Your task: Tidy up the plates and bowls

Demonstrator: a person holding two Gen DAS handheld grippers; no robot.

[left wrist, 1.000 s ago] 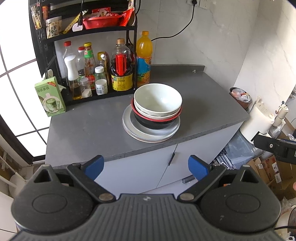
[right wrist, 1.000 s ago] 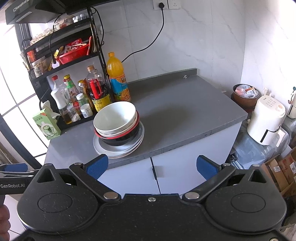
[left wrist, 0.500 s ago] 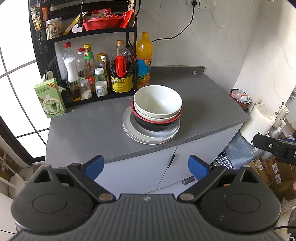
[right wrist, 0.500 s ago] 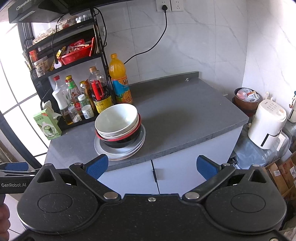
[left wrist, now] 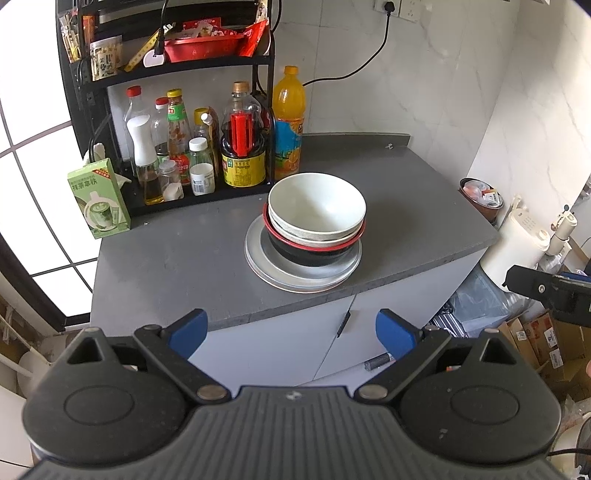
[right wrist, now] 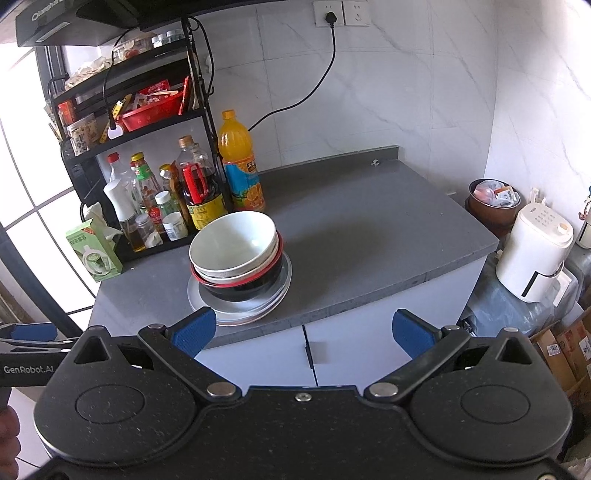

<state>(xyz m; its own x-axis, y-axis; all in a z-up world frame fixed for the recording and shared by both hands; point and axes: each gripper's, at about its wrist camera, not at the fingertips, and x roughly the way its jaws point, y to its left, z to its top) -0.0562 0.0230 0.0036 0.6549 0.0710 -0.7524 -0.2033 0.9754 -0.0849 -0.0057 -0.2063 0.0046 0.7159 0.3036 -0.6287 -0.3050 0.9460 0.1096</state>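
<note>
"GenRobot.AI" on the left claw's black body (right wrist: pixel 26 369), part-word "Qiangha" on the range hood (right wrist: pixel 48 14)

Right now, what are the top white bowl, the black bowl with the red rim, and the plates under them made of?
The white bowl looks like glazed ceramic: smooth with a soft shine. The black bowl with the red rim looks like glossy plastic or melamine; I can't be sure. The plates look like pale glazed ceramic, possibly metal, given their greyish sheen.

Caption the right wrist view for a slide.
Open right gripper faces stacked bowls on plates atop a grey counter.
</note>
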